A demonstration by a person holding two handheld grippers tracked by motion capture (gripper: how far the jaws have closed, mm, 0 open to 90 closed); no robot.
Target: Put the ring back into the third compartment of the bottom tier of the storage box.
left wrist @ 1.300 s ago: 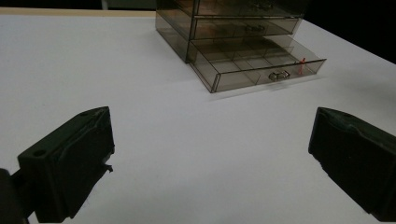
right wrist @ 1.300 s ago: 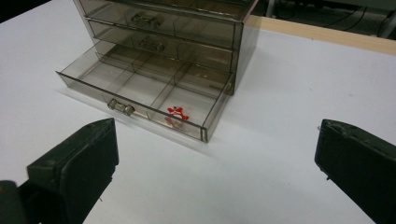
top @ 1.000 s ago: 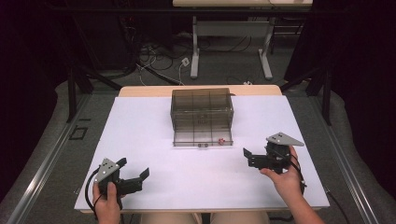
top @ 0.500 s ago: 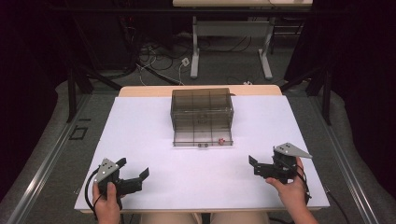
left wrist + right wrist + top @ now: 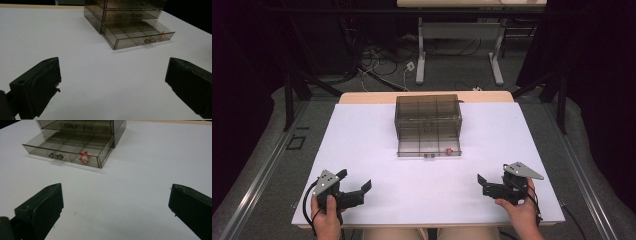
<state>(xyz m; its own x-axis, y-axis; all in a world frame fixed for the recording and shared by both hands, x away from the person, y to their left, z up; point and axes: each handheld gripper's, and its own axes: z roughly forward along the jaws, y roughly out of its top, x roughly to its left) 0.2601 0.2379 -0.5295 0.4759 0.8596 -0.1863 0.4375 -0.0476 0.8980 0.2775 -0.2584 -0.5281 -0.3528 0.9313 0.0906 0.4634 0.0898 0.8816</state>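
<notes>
Both empty, wide-open claws, left claw point(image 5: 357, 190) and right claw point(image 5: 486, 184), sit well apart from the drawer cabinet point(image 5: 428, 125).

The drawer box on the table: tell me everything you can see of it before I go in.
The drawer box is smoky clear plastic, standing upright mid-table toward the far edge on the white table. Its bottom drawer is pulled out; those above are shut. The open drawer has dividers, a small metal handle and a little red-and-white object in a front compartment. Neither claw touches it.
</notes>
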